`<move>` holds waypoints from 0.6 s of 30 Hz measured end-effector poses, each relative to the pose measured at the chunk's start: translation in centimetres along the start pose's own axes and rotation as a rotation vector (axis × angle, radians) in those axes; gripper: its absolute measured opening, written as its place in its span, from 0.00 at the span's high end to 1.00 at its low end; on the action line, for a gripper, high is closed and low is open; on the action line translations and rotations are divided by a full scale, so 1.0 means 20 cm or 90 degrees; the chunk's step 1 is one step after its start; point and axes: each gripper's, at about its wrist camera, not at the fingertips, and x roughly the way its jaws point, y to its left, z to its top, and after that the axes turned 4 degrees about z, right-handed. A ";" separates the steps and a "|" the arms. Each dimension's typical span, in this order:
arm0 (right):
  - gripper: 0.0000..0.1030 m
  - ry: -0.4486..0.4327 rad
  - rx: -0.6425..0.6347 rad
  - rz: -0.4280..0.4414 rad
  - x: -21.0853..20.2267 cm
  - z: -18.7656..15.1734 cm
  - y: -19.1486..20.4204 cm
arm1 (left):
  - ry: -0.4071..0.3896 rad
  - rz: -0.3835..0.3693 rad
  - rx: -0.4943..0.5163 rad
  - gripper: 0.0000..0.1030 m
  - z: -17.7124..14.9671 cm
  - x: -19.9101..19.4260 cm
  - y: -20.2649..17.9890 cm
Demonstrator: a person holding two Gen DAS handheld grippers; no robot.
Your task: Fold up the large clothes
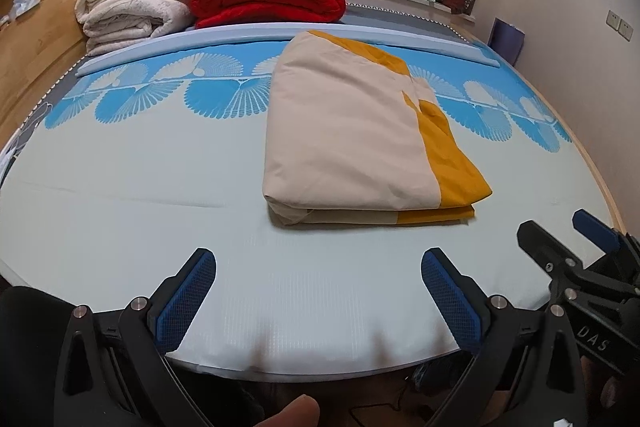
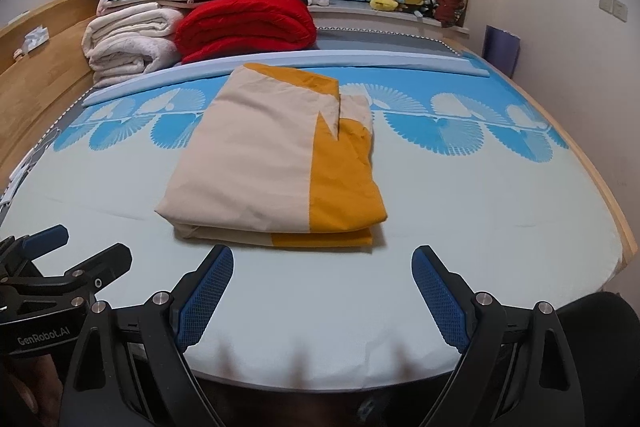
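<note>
Resting folded mid-bed [image 1: 120, 211], cream-and-yellow cloth [image 1: 344, 131] (seemingly finished); left gripper [image 1: 318, 291], right gripper [image 2: 322, 287] spread, empty.

Two low wrist views across bed [image 1: 120, 227]

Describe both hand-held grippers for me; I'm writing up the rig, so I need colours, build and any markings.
Both match: the left hand-held gripper and right hand-held gripper have black angular frames with silver round bolts and two fingers faced with blue mesh-textured pads. Seen from the right wrist, the left body carries white "GenRobot.AI" lettering; from the left wrist, the right body shows "DAS". No cables or sleeves are discernible.
</note>
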 end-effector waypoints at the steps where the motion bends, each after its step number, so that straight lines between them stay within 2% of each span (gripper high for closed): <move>1: 0.12 0.000 -0.001 0.001 0.00 0.00 0.00 | -0.002 0.000 -0.002 0.01 0.00 0.00 0.00; 18: 0.12 -0.001 -0.005 0.000 0.02 0.00 0.02 | -0.009 -0.010 0.003 0.01 0.01 -0.01 0.00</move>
